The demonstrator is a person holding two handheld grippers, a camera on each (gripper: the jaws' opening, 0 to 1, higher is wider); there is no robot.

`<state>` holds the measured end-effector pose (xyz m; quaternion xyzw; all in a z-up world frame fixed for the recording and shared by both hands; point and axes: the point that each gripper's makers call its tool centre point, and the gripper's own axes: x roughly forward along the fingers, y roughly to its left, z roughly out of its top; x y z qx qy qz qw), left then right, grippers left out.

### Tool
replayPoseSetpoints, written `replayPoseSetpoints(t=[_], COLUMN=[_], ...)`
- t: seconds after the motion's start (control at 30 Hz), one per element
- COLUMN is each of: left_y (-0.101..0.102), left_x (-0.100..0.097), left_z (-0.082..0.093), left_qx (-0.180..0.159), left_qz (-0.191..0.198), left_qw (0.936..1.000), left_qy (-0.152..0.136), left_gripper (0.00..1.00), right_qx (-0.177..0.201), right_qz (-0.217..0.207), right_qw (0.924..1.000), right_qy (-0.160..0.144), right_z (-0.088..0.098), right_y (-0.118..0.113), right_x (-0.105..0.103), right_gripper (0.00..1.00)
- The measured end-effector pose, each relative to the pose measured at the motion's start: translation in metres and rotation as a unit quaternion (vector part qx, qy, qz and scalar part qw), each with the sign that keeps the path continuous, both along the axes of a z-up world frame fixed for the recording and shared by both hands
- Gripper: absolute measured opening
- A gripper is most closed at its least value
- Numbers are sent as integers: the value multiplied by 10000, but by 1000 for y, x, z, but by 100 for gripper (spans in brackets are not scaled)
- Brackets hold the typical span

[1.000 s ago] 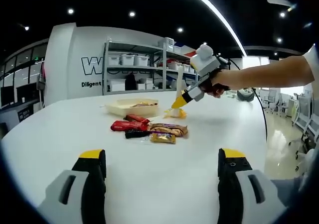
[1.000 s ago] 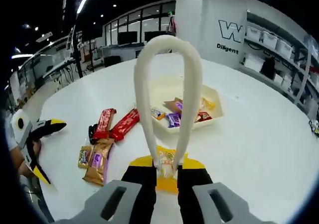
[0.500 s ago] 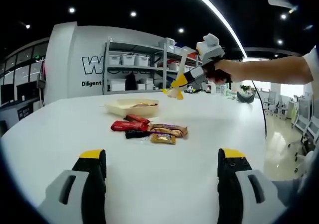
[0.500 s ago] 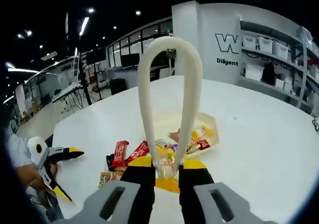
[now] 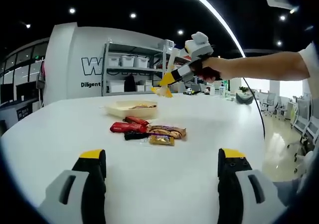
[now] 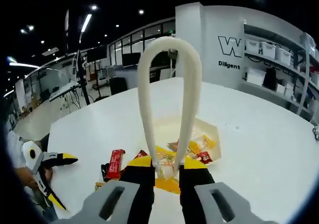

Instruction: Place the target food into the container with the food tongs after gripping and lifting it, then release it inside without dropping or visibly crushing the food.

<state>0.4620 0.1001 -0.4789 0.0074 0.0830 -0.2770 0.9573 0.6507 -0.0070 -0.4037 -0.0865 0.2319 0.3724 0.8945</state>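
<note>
In the left gripper view, the left tool [image 5: 162,174] waits low over the white table [image 5: 60,134], jaws wide apart and empty. Far across, the right tool [image 5: 167,78] is in the air above the tray [image 5: 130,108], with loose snack bars [image 5: 149,130] lying nearer.

In the right gripper view, the right tool [image 6: 162,168] is clamped on the white tongs [image 6: 169,99], whose tips pinch a small wrapped snack [image 6: 166,164] over the tray [image 6: 212,134]. The snack looks light, with a slick, crinkly wrapper; a gentle mid-body pinch should suit.
</note>
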Motion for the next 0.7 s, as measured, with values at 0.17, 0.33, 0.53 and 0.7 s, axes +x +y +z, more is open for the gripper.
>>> replayPoseSetpoints(t=[0.17, 0.33, 0.53, 0.7], left_y=[0, -1, -2, -2], left_x=[0, 0, -1, 0], left_z=[2, -1, 1, 1], left_qx=[-41, 18, -19, -28], left_qz=[-7, -19, -48, -57], left_qw=[10000, 10000, 10000, 10000], left_qy=[-20, 35, -9, -17], left_gripper=[92, 94, 94, 94], right_qx=[-51, -186, -217, -285], right_qz=[-51, -33, -64, -32], right_qw=[10000, 9998, 9997, 9995], right_qy=[43, 66, 113, 97], right_z=[-12, -25, -35, -42], right_y=[7, 13, 20, 24], right_x=[12, 28, 42, 44], right_gripper=[12, 12, 13, 13])
